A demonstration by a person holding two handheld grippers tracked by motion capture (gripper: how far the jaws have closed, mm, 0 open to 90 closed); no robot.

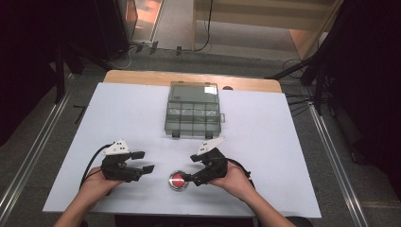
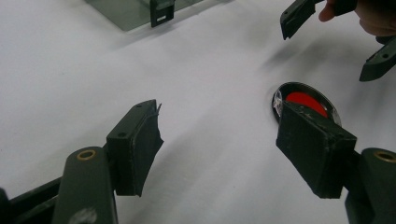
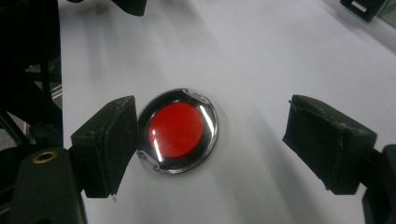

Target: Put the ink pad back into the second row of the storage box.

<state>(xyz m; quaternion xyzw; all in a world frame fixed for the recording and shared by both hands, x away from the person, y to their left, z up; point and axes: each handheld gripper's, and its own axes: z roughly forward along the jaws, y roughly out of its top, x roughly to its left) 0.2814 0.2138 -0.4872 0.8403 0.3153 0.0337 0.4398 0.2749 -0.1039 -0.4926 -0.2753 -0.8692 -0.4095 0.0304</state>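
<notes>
Round tin [image 1: 178, 181]: small, flat, circular, shiny chrome-like rim, clear glossy lid with a red disc filling most of the inside. Glare streaks on the lid in the right gripper view [image 3: 178, 130]; two small tabs or notches on the rim, one at the top, one at the lower left. In the left gripper view [image 2: 306, 101] it is partly hidden behind one pad, with the red and the dark rim peeking out.

Location: lies flat on the white sheet [image 1: 265, 142] covering the worktop, on the person's side of the clear compartment box [image 1: 194, 109] and well apart from it, roughly in line with the box's middle.

Right claw [image 1: 190, 166]: wide, nothing gripped. The tin sits on the sheet between the pads; one pad [image 3: 108, 140] is just beside the rim or barely touching it, can't tell which, the other is clear of it.

Left claw [image 1: 145, 161]: wide, nothing in it, low over the sheet just to the left of the tin, pointing toward it.

Box: lid shut, latches on the near edge, gridded compartments; contents not readable.
</notes>
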